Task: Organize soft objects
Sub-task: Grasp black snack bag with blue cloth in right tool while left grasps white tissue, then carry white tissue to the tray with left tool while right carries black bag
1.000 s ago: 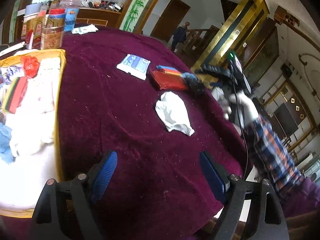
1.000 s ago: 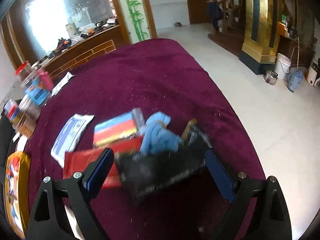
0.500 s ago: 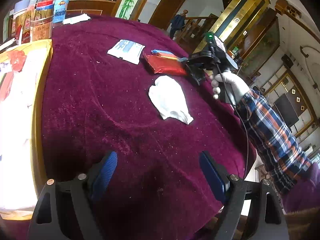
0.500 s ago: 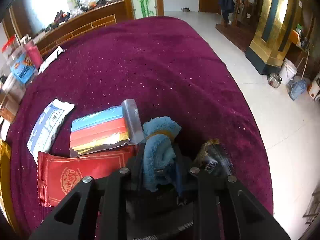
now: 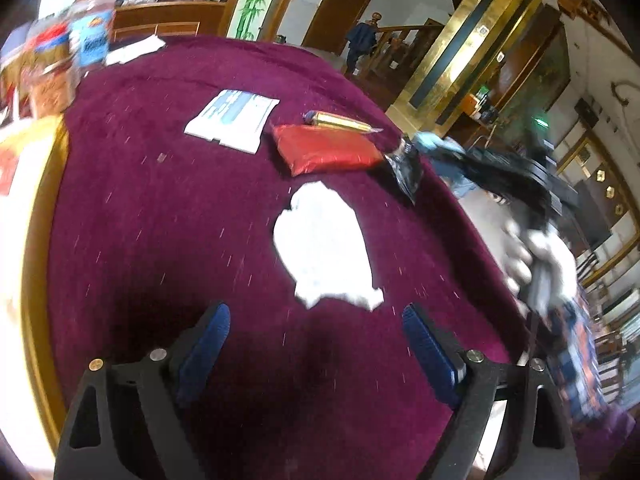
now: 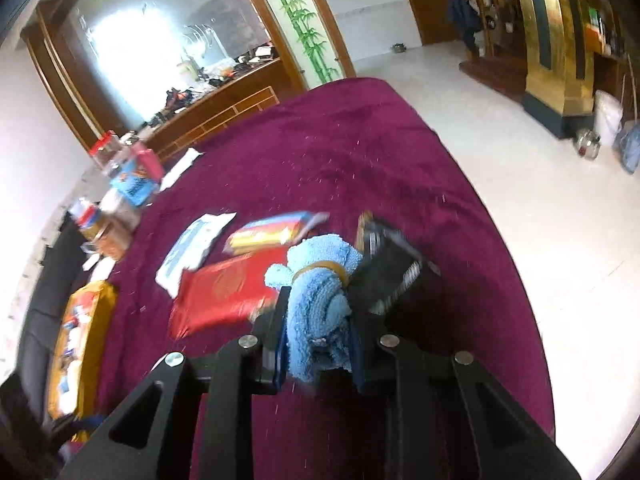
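A crumpled white cloth (image 5: 324, 244) lies on the maroon tablecloth (image 5: 160, 208), just ahead of my left gripper (image 5: 316, 320). Its jaws are opening and nothing is between them. My right gripper (image 6: 318, 312) is shut on a rolled blue towel (image 6: 320, 272) bound with a tan band. In the left wrist view the right gripper (image 5: 520, 184) is a blur at the table's right edge, the blue towel (image 5: 432, 142) at its tip and a gloved hand (image 5: 540, 256) behind it.
A red packet (image 5: 324, 150), a white-blue packet (image 5: 234, 118), a striped packet (image 5: 340, 120) and a black packet (image 5: 406, 168) lie beyond the cloth. A yellow tray (image 5: 40, 240) of soft things borders the left side. Jars and boxes (image 5: 88, 40) stand at the back left.
My right gripper closed on the blue towel and drew it back off the packets. My left gripper moved closer to the white cloth, and the tray slid out to the left.
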{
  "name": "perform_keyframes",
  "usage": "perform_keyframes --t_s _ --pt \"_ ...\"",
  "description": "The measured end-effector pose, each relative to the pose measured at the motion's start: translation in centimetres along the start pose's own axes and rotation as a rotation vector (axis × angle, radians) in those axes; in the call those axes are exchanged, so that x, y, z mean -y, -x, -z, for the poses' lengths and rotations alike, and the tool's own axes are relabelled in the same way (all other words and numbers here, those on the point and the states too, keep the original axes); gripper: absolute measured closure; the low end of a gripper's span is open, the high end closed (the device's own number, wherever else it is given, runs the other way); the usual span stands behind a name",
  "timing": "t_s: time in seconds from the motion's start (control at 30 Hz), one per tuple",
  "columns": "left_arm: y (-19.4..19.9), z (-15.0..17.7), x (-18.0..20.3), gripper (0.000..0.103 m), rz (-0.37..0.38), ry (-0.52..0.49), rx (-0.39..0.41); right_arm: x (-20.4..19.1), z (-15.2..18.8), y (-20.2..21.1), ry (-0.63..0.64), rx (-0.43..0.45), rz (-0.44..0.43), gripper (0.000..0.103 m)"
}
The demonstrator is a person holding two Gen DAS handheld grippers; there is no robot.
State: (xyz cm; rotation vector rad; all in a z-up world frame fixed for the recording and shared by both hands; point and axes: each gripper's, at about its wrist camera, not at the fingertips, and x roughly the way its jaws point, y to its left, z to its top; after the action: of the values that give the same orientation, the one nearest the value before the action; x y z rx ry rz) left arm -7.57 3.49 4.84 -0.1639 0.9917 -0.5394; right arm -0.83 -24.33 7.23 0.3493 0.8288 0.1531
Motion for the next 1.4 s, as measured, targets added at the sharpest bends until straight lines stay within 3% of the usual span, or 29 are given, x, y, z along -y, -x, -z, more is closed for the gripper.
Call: perform_keyframes --t_s 0.17,0.23,0.27,0.33,0.4,0.43,0.47,0.5,0.7,0.83,0.93,1.03,1.1,1.17,1.4 --pt "-4.5 -2.8 2.0 0.012 -0.11 -0.091 0.001 1.0 3.2 1.6 -0.03 -0.072 -0.084 0.075" --pt "-6.6 -3.3 2.7 0.013 -0.156 -0.137 -0.022 0.8 4.7 1.3 -0.011 -0.132 -0.072 0.059" --pt "-7.5 -3.4 3.0 0.013 -0.164 -0.156 -0.036 0.7 5.1 1.3 -0.004 -0.145 -0.063 0.046" --pt "-9.0 -3.2 3.4 0.015 -0.182 -0.191 -0.065 0.7 5.6 1.4 -0.001 -0.15 -0.034 0.039" --pt "-9.0 -2.8 4.1 0.045 -0.244 -0.254 -0.035 1.0 5.2 1.7 -0.034 -0.131 -0.028 0.037" --pt "-8.7 -2.7 4.0 0.054 -0.238 -0.261 -0.034 1.4 4.7 1.7 -0.063 -0.124 -0.037 0.036" --pt "-8.3 -2.9 3.7 0.073 -0.211 -0.236 -0.039 1.9 4.1 1.5 -0.098 -0.119 -0.046 0.031" --pt "-7.9 -3.0 3.1 0.082 -0.184 -0.209 -0.048 2.4 3.4 1.2 -0.147 -0.114 -0.052 0.029" --pt "-2.9 -2.9 0.2 0.082 -0.076 -0.068 0.019 4.7 1.2 -3.5 -0.391 -0.148 -0.099 0.029" --pt "2.6 -1.9 -1.9 0.082 -0.001 0.023 0.101 3.4 0.0 -4.9 -0.381 -0.122 -0.023 0.029" --pt "6.7 -1.2 -4.5 0.082 0.006 0.088 0.168 1.8 -0.5 -6.1 -0.319 -0.132 0.062 0.029" --pt "10.9 0.2 -8.5 0.082 -0.046 0.151 0.218 0.7 -0.7 -6.4 -0.259 -0.135 0.133 0.039" --pt "13.1 1.5 -10.8 0.082 -0.093 0.193 0.243 0.5 -0.7 -6.5 -0.24 -0.132 0.154 0.059" --pt "15.6 3.2 -13.7 0.082 -0.156 0.246 0.274 0.7 -0.5 -6.4 -0.235 -0.128 0.145 0.069" --pt "19.5 8.0 -21.1 0.081 -0.325 0.403 0.347 -0.7 -0.2 -2.8 -0.204 -0.046 0.051 0.072"
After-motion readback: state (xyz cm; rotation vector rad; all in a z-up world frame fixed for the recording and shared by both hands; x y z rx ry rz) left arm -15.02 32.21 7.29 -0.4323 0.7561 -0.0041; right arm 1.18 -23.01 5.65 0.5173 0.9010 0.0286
